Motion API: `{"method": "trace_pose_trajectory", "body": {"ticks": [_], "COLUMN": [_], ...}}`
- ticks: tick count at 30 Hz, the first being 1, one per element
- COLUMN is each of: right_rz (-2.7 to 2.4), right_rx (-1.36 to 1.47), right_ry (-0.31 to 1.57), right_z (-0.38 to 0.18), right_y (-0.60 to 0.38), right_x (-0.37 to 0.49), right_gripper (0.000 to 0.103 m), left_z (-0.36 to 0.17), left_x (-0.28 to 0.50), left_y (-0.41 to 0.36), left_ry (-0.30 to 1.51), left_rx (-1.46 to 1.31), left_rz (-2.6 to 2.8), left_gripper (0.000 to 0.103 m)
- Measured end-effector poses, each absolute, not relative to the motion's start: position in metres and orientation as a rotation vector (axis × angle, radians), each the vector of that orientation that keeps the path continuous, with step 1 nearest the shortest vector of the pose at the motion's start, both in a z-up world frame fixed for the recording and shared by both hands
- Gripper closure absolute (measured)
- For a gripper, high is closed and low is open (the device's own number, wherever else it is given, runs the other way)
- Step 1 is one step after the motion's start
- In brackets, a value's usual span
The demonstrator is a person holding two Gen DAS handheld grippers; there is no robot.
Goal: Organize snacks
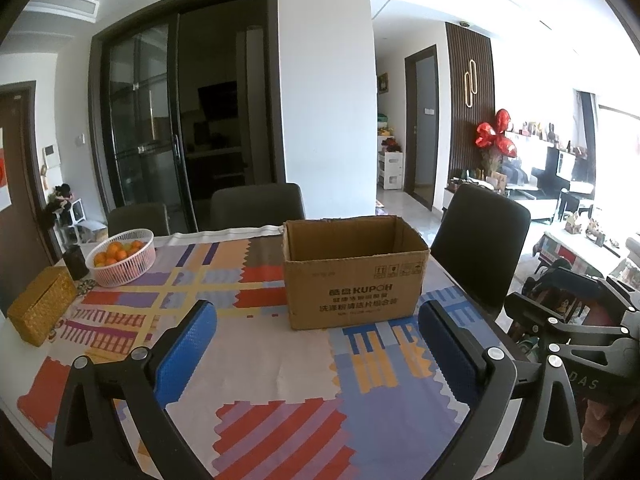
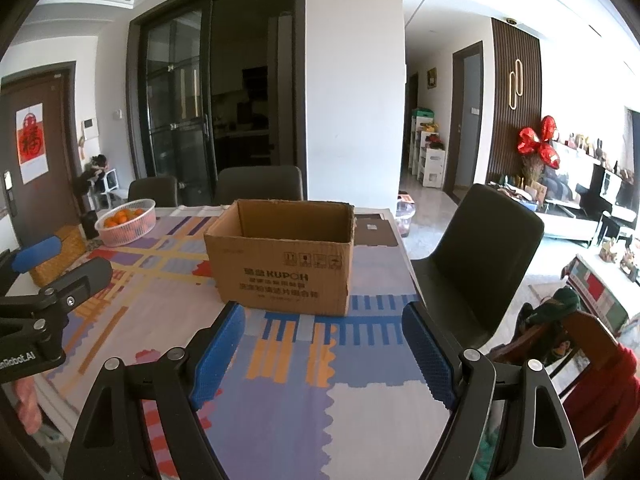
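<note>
Cardboard is sitting at the centre of both views: an open-topped brown cardboard box (image 1: 354,276) with dark printed lettering is standing upright on the multicoloured patchwork tablecloth (image 1: 256,364), its inside showing nothing that can be made out from these low angles. The left gripper (image 1: 318,344) with blue ribbed pads is hovering over the cloth just short of the box, its jaws standing wide apart with nothing between them. The right gripper (image 2: 324,354) is hanging likewise in front of the box, jaws spread and holding nothing. No snack packets are showing in either view. A white plastic mesh basket of oranges (image 1: 122,258) is resting near the far left edge, beside a black cylindrical cup (image 1: 76,262) and a woven yellow rectangular box (image 1: 42,310). Dark upholstered chairs (image 1: 480,248) are standing round the table.
</note>
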State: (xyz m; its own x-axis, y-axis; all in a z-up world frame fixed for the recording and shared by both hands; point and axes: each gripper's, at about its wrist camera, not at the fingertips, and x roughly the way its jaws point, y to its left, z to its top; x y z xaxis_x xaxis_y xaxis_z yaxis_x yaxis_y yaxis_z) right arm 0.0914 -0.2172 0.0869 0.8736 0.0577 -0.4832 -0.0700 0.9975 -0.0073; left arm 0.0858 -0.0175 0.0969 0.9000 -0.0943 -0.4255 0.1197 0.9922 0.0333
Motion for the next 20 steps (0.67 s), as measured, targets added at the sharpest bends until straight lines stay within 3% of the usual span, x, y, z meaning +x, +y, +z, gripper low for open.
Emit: {"method": "trace_pose_trajectory", "body": {"ticks": [20], "right_rz": [0.066], "right_rx": [-0.033], "right_ry": [0.492], "right_z": [0.093], "right_y": [-0.214], "right_x": [0.078], "right_gripper": [0.022], "left_z": [0.099], "left_x": [0.082], "left_y": [-0.017], "left_ry": [0.442], "left_rx": [0.054], "left_rz": [-0.117], "left_gripper": [0.0]}}
